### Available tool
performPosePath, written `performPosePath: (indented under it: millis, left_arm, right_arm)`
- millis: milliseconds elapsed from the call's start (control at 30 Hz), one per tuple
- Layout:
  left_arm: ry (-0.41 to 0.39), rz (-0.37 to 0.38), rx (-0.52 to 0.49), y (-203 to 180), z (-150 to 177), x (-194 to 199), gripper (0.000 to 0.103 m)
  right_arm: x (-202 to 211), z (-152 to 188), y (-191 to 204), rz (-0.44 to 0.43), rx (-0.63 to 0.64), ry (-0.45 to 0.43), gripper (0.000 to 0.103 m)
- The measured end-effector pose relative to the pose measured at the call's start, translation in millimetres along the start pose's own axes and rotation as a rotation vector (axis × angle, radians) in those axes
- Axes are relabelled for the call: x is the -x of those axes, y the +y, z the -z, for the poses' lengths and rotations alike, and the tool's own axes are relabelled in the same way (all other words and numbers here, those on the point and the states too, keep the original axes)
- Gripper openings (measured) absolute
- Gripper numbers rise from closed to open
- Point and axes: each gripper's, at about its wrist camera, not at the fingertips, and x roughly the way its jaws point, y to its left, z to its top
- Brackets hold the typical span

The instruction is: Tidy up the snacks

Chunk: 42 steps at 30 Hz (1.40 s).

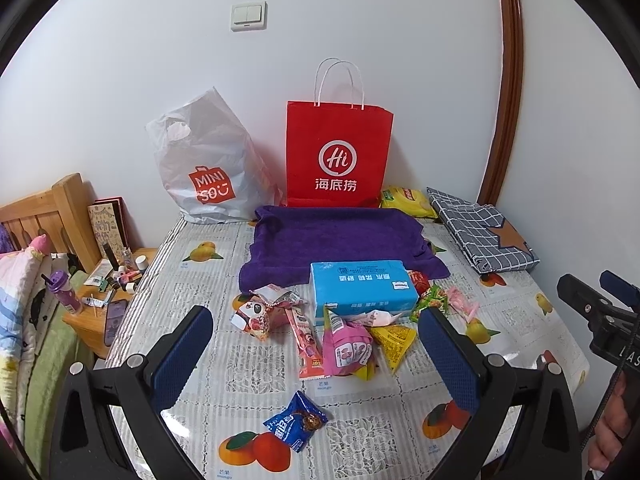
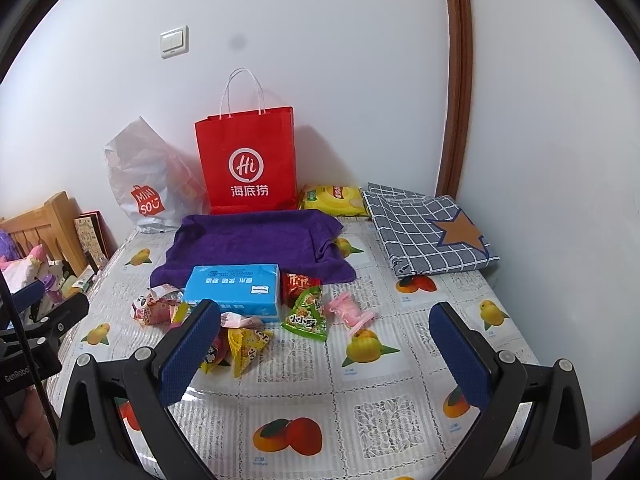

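**Several loose snack packets, both grippers empty over the table**

Several small packets lie scattered on the fruit-print tablecloth [image 1: 280, 380], most clustered against the near side of the blue tissue pack [image 1: 362, 286]. None is held.

Left gripper [image 1: 316, 344]: fingers spread wide, nothing between the pads, hovering above the near part of the pile. Right gripper [image 2: 324, 340]: likewise wide apart and empty, over bare cloth to the right of the pile.

Appearance:
- blue foil packet [image 1: 296, 424], lying alone, nearest the left camera, well apart from the rest
- pink pouch [image 1: 347, 348], puffy, touching the yellow triangular packet [image 1: 394, 340]
- long pink stick pack [image 1: 306, 340], flat
- pink-and-white crinkled wrapper [image 1: 260, 312], left of the tissue pack
- green packet [image 2: 308, 314] and a red one behind it, at the tissue pack's right corner
- pink candy item [image 2: 352, 308], lying to the right of the green packet

Handling (judgement): all look light, soft and glossy; film likely slippery and crushable, contents possibly brittle. Best hold is the flat crimped seam or a corner, closing gently rather than across the puffed belly. The stick pack suits a grip across its narrow width.

Probable destination: red paper bag [image 1: 338, 156], upright at the wall behind the purple towel [image 1: 340, 240]; I cannot confirm this.
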Motion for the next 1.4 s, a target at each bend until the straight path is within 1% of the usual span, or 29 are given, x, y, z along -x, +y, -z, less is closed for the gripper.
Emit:
performPosePath:
  millis: [167,267,400,467,600,700,733,800,900,1000,1133,1233,1300,1367,1400]
  left_arm:
    - [0.037,-0.029,-0.001,3,5,-13,0.103]
    - [0.062,-0.059,-0.008,5,9,-23,0.103]
    - [0.084,-0.059,0.010,12,18,-34,0.103]
    - [0.091,-0.076,-0.010,15,23,-41,0.103]
    - [0.102,-0.078,-0.046,17,35,-51,0.103]
    - [0.160,-0.069,-0.078,19,47,-63,0.103]
    - [0.189,-0.078,-0.088,21,52,-70,0.103]
    - [0.205,-0.085,-0.092,24,62,-76,0.103]
    - [0.238,-0.068,-0.094,29,75,-82,0.103]
    - [0.255,-0.067,-0.122,30,90,-88,0.103]
    - [0.299,-0.038,-0.139,29,104,-99,0.101]
    - [0.329,-0.017,-0.173,24,118,-108,0.101]
    - [0.355,-0.004,-0.191,22,126,-115,0.095]
    - [0.378,0.010,-0.201,21,131,-122,0.086]
    - [0.388,0.015,-0.204,21,134,-125,0.083]
  right_arm:
    - [-9,5,-2,0.014,-0.007,0.016,0.103]
    - [-19,11,-5,0.021,-0.011,0.028,0.103]
    - [-38,19,-10,-0.005,-0.043,0.066,0.103]
    - [-46,23,-12,-0.020,-0.054,0.077,0.103]
    - [-62,30,-13,-0.024,-0.056,0.093,0.103]
    - [-74,38,-13,-0.024,-0.062,0.113,0.103]
    - [-79,42,-12,-0.021,-0.061,0.118,0.103]
    - [-86,47,-10,-0.012,-0.052,0.123,0.103]
    - [-97,54,-8,-0.028,-0.050,0.153,0.102]
    - [-105,56,-4,-0.048,-0.047,0.176,0.101]
    - [-113,60,-2,-0.028,-0.038,0.170,0.101]
    - [-122,62,-4,-0.029,-0.043,0.185,0.101]
    - [-129,64,-6,-0.032,-0.045,0.198,0.100]
    - [-134,65,-7,-0.029,-0.044,0.205,0.100]
    - [-137,65,-8,-0.025,-0.044,0.209,0.100]
